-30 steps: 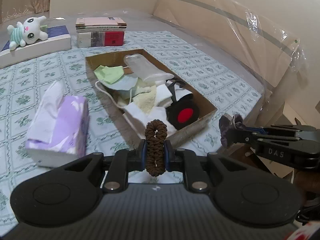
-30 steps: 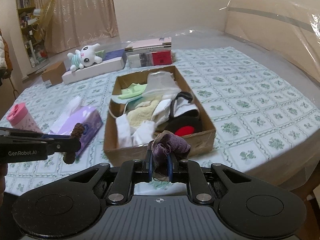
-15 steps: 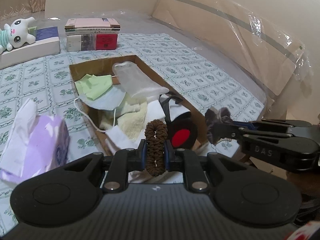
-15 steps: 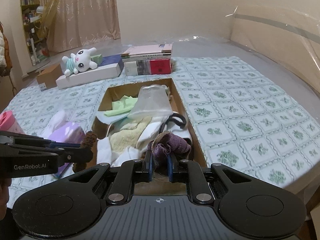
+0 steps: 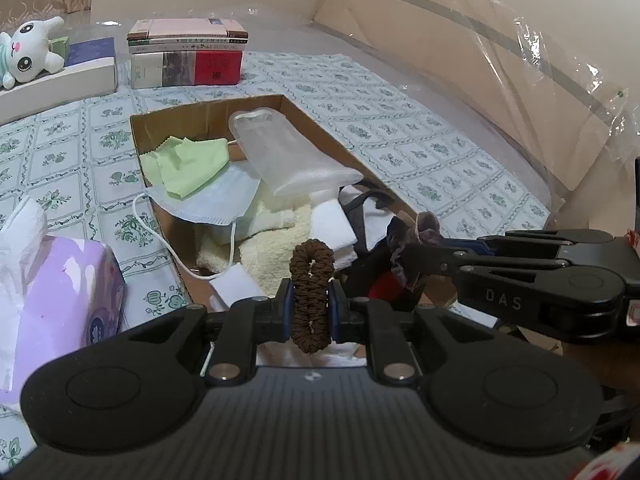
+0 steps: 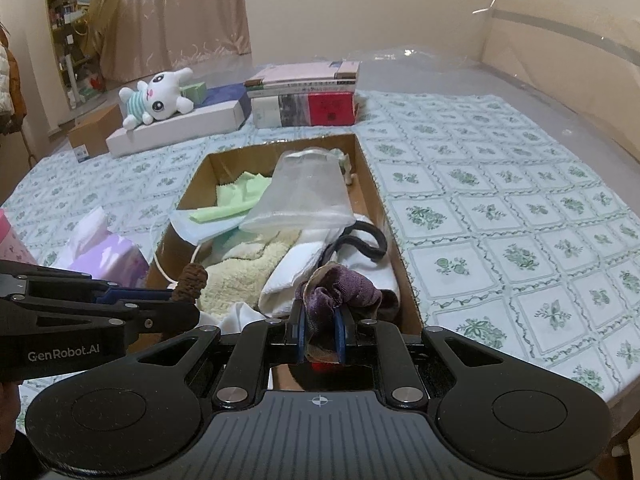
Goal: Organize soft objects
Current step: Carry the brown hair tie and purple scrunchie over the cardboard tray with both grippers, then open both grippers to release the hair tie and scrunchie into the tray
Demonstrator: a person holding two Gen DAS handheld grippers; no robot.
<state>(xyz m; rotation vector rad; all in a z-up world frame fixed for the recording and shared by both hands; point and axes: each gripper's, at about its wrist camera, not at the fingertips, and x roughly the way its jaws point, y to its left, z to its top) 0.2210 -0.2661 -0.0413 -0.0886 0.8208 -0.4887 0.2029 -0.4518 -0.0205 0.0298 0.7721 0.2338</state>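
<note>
Left tongs (image 5: 311,307): clenched on a brown hair tie (image 5: 311,280), which stands upright as a squeezed loop between the blue pads, over the near end of the cardboard box (image 5: 304,118).
Right tongs (image 6: 320,334): clenched on a purple scrunchie (image 6: 340,286), its velvet folds bulging above the pads, over the near end of the same box.
Tongs relative to each other: side by side; in the left wrist view the right tongs reach in from the right edge with the scrunchie at their tip, and in the right wrist view the left tongs reach in from the left edge with the hair tie at theirs.
Box contents: a light green cloth (image 6: 236,198) toward the far end, a pale blue face mask (image 5: 212,200) with its ear loop hanging over the left wall, a translucent plastic pouch (image 6: 308,196) lying on top, cream towels (image 5: 276,248), white folded cloth (image 6: 292,276) and a black strap (image 6: 366,240).
Box position: on a bed covered by a green-patterned sheet (image 6: 500,216).
Left of the box: a purple tissue pack (image 5: 60,300) with white tissue sticking up, just beside the box.
Far end of the bed: a stack of books (image 6: 306,98), and a white plush rabbit (image 6: 158,94) lying on a long white box (image 6: 180,130).
</note>
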